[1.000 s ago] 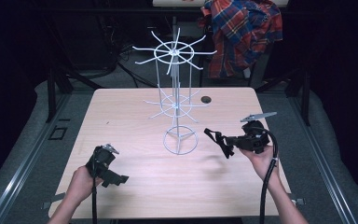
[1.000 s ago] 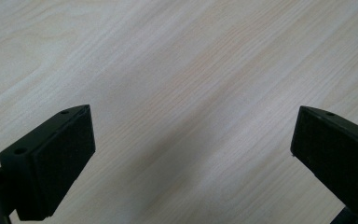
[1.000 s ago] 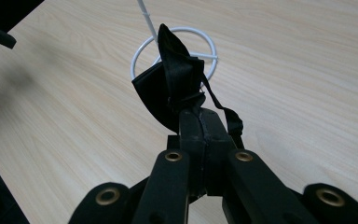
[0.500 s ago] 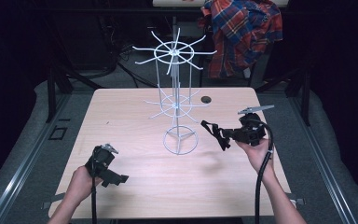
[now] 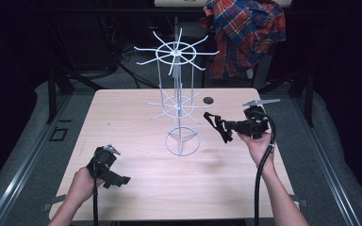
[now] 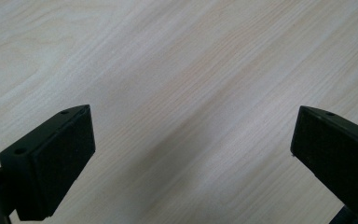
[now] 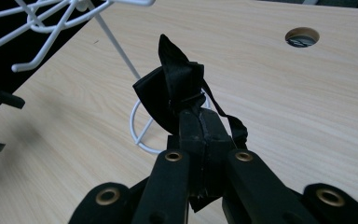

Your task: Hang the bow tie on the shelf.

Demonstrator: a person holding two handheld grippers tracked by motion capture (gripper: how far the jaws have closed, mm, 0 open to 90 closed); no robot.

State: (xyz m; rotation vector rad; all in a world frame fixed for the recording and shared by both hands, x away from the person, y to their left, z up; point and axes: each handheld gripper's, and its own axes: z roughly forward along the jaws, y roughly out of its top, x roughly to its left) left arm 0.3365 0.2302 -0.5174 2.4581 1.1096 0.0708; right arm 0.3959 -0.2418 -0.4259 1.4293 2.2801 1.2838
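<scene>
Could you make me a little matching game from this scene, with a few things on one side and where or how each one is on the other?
Things:
1. left gripper
2. right gripper
3. white wire rack
4. plaid shirt

States:
A. hanging beyond the table's far edge
B. shut on a black bow tie
C. open over bare wood
D. standing mid-table

Pairs: 1-C, 2-B, 3-D, 4-A

Dark studio, lone wooden table point(image 5: 136, 188)

White wire rack point(image 5: 179, 108) on table point(image 5: 136, 188)
</scene>
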